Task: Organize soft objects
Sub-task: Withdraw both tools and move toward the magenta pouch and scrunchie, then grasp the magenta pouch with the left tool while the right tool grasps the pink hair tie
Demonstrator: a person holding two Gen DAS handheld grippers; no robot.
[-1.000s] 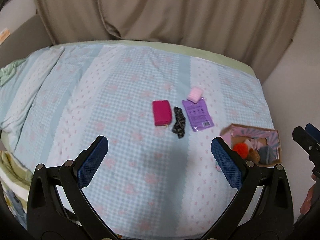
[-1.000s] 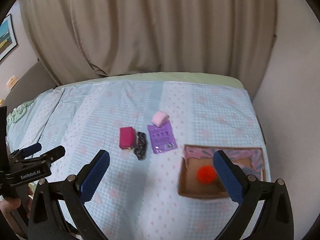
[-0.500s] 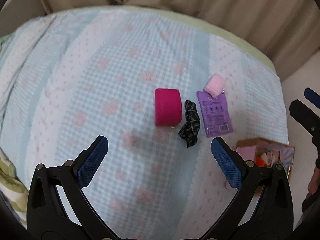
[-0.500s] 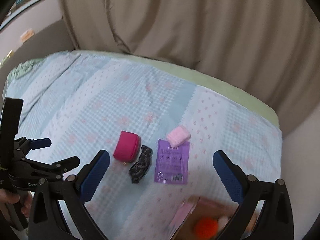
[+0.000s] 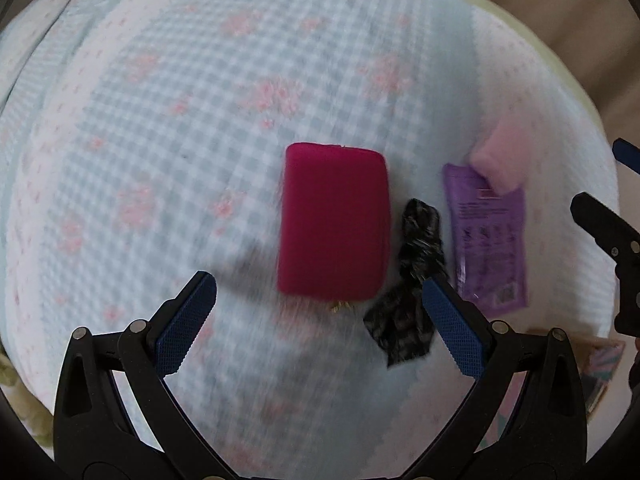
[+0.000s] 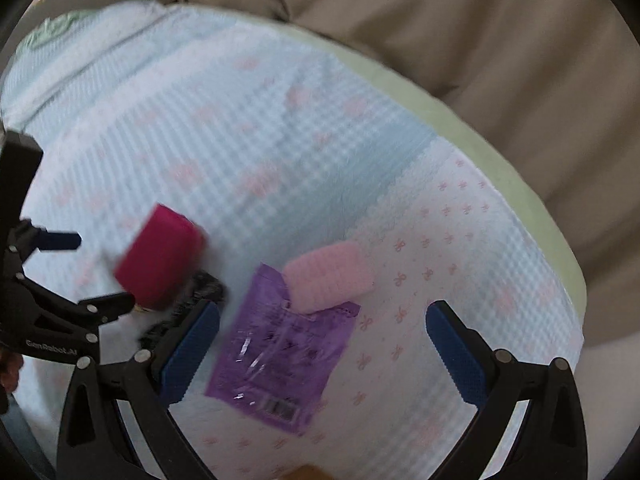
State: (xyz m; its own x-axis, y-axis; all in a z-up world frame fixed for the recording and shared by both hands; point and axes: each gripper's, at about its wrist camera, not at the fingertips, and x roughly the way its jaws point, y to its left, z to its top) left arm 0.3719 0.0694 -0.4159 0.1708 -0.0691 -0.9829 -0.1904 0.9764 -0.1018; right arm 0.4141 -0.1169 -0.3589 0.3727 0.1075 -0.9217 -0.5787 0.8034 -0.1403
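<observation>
While both jaws gape, a black scrunchie (image 5: 416,276) lies beside the magenta pouch (image 5: 334,222).

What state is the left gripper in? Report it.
Open. The left gripper has its blue pads spread wide, nothing between them, above the magenta pouch.

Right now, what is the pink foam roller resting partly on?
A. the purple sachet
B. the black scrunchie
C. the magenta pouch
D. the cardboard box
A: the right wrist view shows the pink foam roller overlapping the top corner of the purple sachet, apart from the magenta pouch.
</observation>
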